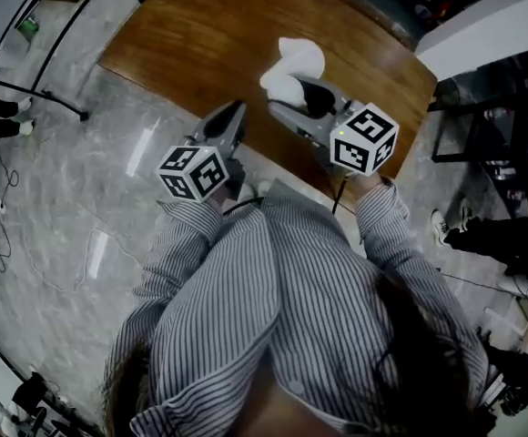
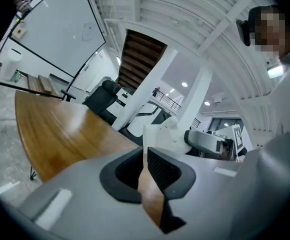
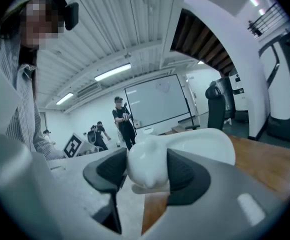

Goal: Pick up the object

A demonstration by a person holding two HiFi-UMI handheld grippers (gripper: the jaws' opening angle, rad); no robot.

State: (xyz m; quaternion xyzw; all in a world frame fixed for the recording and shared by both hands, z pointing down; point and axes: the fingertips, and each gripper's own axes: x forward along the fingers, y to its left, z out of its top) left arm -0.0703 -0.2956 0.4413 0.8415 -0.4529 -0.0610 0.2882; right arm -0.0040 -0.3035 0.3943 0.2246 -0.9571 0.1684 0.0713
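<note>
The object is a glossy white, rounded figure (image 1: 293, 66) above the brown wooden table (image 1: 200, 35). My right gripper (image 1: 293, 96) is shut on its lower part; in the right gripper view the white object (image 3: 147, 165) fills the gap between the two dark pads (image 3: 182, 173), with its broad white top (image 3: 205, 146) sticking out beyond them. My left gripper (image 1: 234, 115) hovers to the left near the table's front edge, jaws shut with nothing between them. In the left gripper view its pads (image 2: 162, 170) meet, and the white object (image 2: 165, 133) and right gripper (image 2: 210, 141) show beyond.
The table edge (image 1: 182, 107) runs diagonally just under both grippers, with grey marble floor (image 1: 82, 208) below. A black stand (image 1: 36, 91) and cables lie at the left. A dark rack (image 1: 487, 126) and someone's shoes (image 1: 455, 230) are at the right. People (image 3: 122, 119) stand far off.
</note>
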